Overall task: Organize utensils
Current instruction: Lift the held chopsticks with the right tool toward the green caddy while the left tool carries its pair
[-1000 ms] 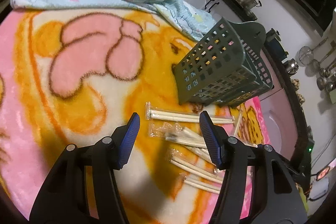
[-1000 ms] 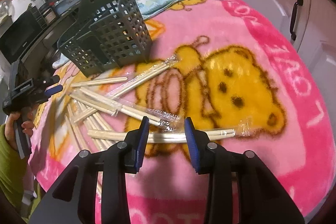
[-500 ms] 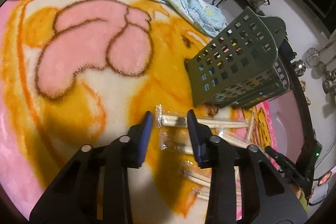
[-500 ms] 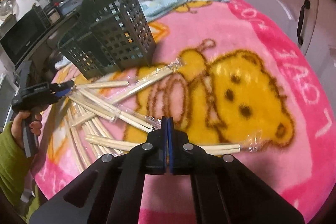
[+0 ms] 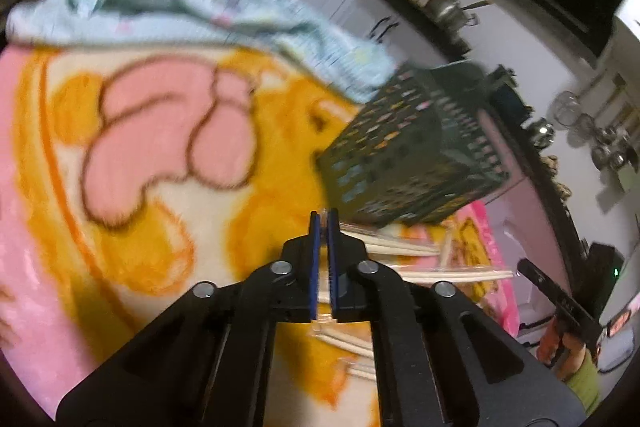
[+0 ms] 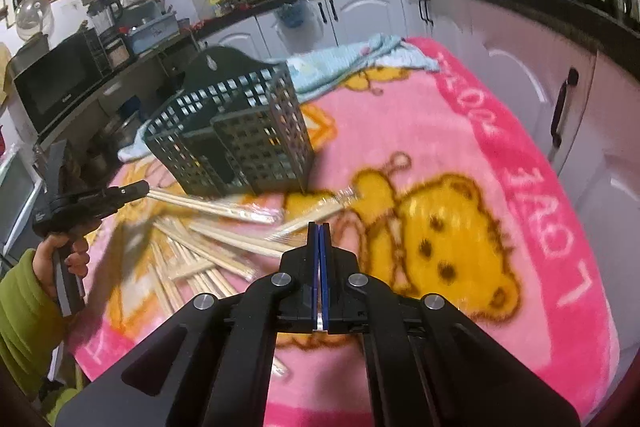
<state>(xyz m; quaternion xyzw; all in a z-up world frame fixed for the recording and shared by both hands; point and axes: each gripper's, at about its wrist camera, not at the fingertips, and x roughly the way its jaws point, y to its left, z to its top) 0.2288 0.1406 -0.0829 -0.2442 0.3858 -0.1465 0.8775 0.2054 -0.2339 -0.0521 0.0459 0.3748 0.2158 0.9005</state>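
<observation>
My left gripper is shut on the clear wrapper end of a wrapped chopstick pair, which sticks out to the right toward the dark green slotted basket. The right wrist view shows that left gripper holding this pair just above the blanket, in front of the basket. My right gripper is shut; a pale sliver of wrapper shows low between its pads, and the rest of that pair is hidden behind the fingers. Several wrapped pairs lie fanned on the blanket.
A pink and yellow bear blanket covers the table. A light blue cloth is bunched at its far edge behind the basket. A person's hand in a green sleeve grips the left tool. Cabinets and a cluttered counter surround the table.
Both grippers closed from open, the right first. The left closed on the end of a chopstick wrapper, the right over the pair lying across in front of it. Both then rose slightly.
</observation>
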